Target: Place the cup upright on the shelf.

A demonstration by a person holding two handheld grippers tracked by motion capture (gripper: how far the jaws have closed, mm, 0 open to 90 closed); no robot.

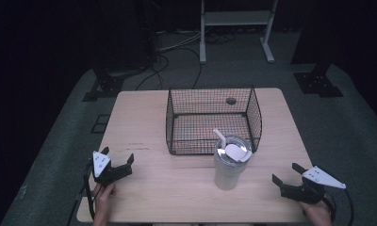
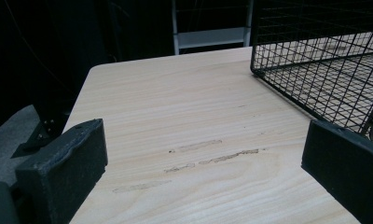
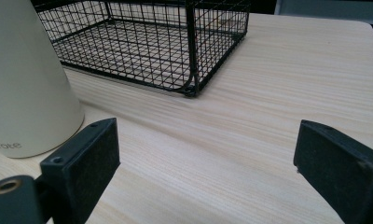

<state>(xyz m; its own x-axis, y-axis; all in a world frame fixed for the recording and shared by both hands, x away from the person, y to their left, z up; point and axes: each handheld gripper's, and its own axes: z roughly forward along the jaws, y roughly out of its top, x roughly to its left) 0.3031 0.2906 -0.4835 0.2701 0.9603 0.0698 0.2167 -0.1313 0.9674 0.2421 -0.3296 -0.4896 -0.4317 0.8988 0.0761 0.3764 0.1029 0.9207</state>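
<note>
A cream tumbler [image 1: 230, 165] with a clear lid and a white straw stands upright on the wooden table [image 1: 177, 188], just in front of a black wire basket [image 1: 213, 120]. The basket holds nothing. My left gripper [image 1: 117, 157] rests open near the table's front left, held by a hand, well left of the tumbler. My right gripper [image 1: 286, 172] is open at the front right, a short way right of the tumbler. In the right gripper view the tumbler [image 3: 26, 84] stands at the left, beside the left jaw, and the basket [image 3: 147, 42] is ahead.
The table has a small round hole [image 1: 231, 100] behind the basket. Scuff marks [image 2: 208, 156] mark the wood ahead of my left gripper [image 2: 203, 163]. A white metal frame [image 1: 236, 23] and cables lie on the dark floor beyond the table.
</note>
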